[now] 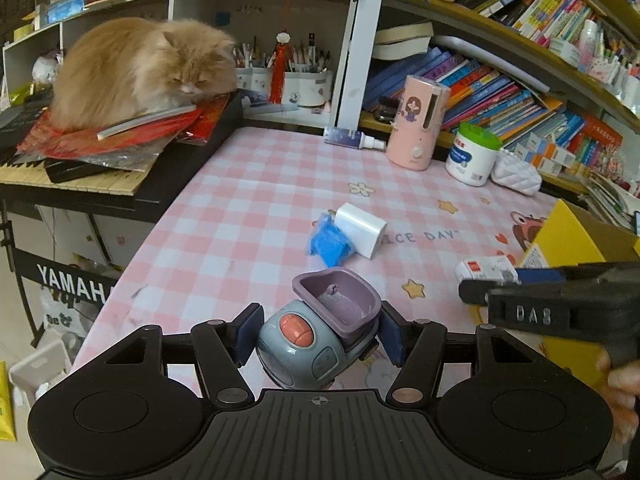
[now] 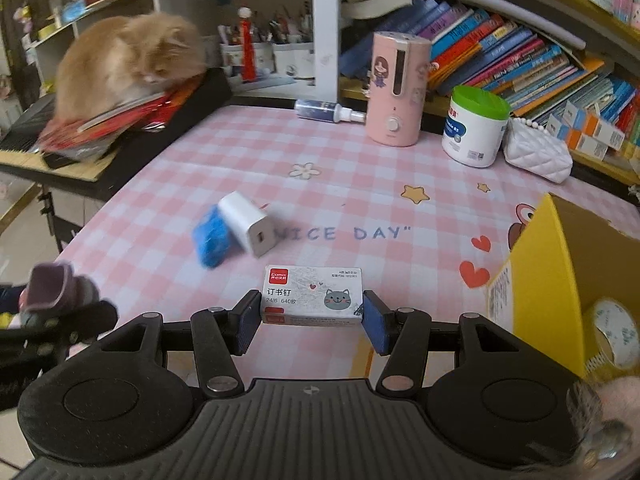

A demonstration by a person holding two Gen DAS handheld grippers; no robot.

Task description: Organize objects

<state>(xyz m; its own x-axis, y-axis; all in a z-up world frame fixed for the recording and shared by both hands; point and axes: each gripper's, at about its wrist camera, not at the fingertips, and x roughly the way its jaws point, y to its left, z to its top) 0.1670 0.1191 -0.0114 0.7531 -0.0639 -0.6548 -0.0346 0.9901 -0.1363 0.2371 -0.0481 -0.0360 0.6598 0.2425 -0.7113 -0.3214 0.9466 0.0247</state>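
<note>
L gripper [image 1: 319,334]: jaws clamped on a grey-purple toy [image 1: 320,332], pads on its two flanks, toy lifted off the pink-check worktop [image 1: 248,200]. Hard plastic by the look, light, rounded and prob. slick; purple tub on top hangs off-centre, so it may twist in the pads. Flank hold low on the round body seems the best purchase.

R gripper [image 2: 311,314]: jaws clenched on a staple box [image 2: 313,295], pads on its short ends, box flat btwn them. Thin card, small, dense for its size; ends could crush if squeezed harder, so a hold across the ends w/ moderate force suits it.

Ahead of R jaws: white charger [image 2: 249,224] touching a blue packet [image 2: 210,242], both loose on worktop. Right of R jaws, close: open yellow box [image 2: 536,276] w/ tape roll [image 2: 614,336] inside, likely drop spot. Far beyond: pink humidifier [image 2: 398,88], white tub w/ green lid [image 2: 476,126], spray bottle [image 2: 328,113]. Cat [image 1: 140,72] on keyboard, far left of L jaws. The two grippers sit near each other; box wall is the main obstacle.
</note>
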